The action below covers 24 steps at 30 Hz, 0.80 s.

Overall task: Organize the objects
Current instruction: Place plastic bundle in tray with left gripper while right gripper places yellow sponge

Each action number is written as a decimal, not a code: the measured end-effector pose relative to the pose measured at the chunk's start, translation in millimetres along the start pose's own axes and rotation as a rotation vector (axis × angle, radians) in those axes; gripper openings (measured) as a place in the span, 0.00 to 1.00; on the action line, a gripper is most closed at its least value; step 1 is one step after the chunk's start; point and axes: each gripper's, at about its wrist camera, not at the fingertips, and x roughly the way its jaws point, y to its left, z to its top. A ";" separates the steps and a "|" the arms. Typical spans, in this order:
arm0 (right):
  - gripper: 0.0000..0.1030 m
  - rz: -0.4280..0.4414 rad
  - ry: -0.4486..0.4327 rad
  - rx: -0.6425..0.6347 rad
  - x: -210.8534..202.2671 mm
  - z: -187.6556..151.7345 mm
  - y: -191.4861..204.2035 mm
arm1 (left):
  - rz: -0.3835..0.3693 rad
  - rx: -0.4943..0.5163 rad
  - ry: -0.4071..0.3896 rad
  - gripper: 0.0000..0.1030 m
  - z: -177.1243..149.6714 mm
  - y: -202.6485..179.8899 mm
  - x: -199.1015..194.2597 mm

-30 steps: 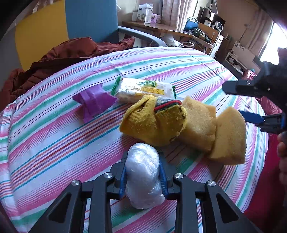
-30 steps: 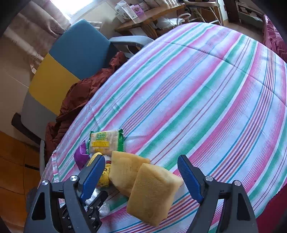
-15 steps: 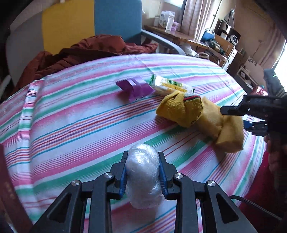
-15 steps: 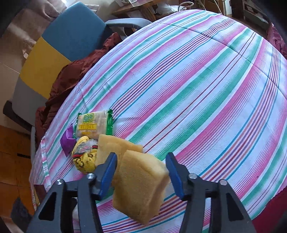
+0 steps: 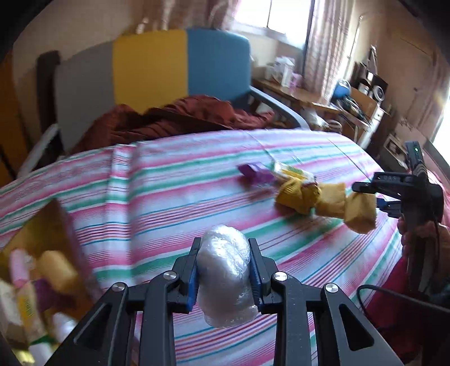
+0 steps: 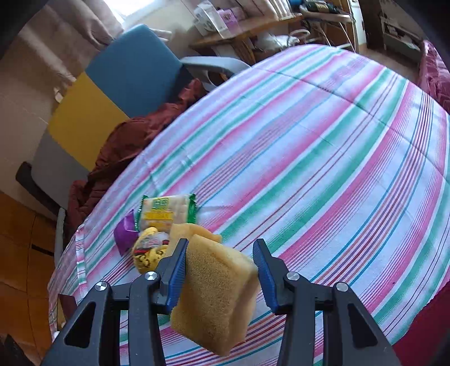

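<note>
Covering the bed (image 6: 323, 146), striped sheet (image 5: 180, 197); armchair (image 5: 182, 62) behind.

- two yellow sponges (image 6: 216, 298), one between the right tool's jaws
- one clear plastic bundle (image 5: 225, 276) between the left tool's jaws
- one cracker packet (image 6: 166, 212) ahead
- one purple wrapper (image 6: 125, 233)
- one yellow sock (image 6: 147, 253)

We see a lived-in home: striped bedspread (image 6: 309, 140), curtained window (image 5: 281, 17), armchair (image 5: 197, 62), cluttered wooden desk (image 5: 295, 93).
</note>
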 end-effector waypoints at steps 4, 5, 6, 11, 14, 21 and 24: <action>0.45 0.018 -0.057 -0.050 -16.5 -4.7 9.2 | 0.056 -0.018 -0.048 0.30 -7.6 17.1 -29.1; 0.45 0.019 -0.071 -0.067 -21.3 -6.0 12.4 | 0.069 -0.022 -0.061 0.30 -9.8 22.1 -36.8; 0.45 0.023 -0.083 -0.086 -25.9 -7.6 16.0 | 0.076 -0.026 -0.069 0.30 -11.4 26.2 -41.8; 0.45 0.027 -0.142 -0.200 -50.5 -20.7 45.6 | 0.103 -0.051 -0.096 0.30 -22.0 46.0 -63.6; 0.45 0.033 -0.174 -0.259 -64.7 -27.4 68.0 | 0.114 -0.078 -0.099 0.30 -29.8 57.1 -71.1; 0.45 0.125 -0.153 -0.361 -77.5 -46.5 119.3 | 0.136 -0.133 -0.098 0.30 -50.2 81.0 -82.4; 0.45 0.189 -0.097 -0.410 -72.2 -62.8 147.2 | 0.142 -0.164 -0.093 0.30 -61.0 93.7 -87.2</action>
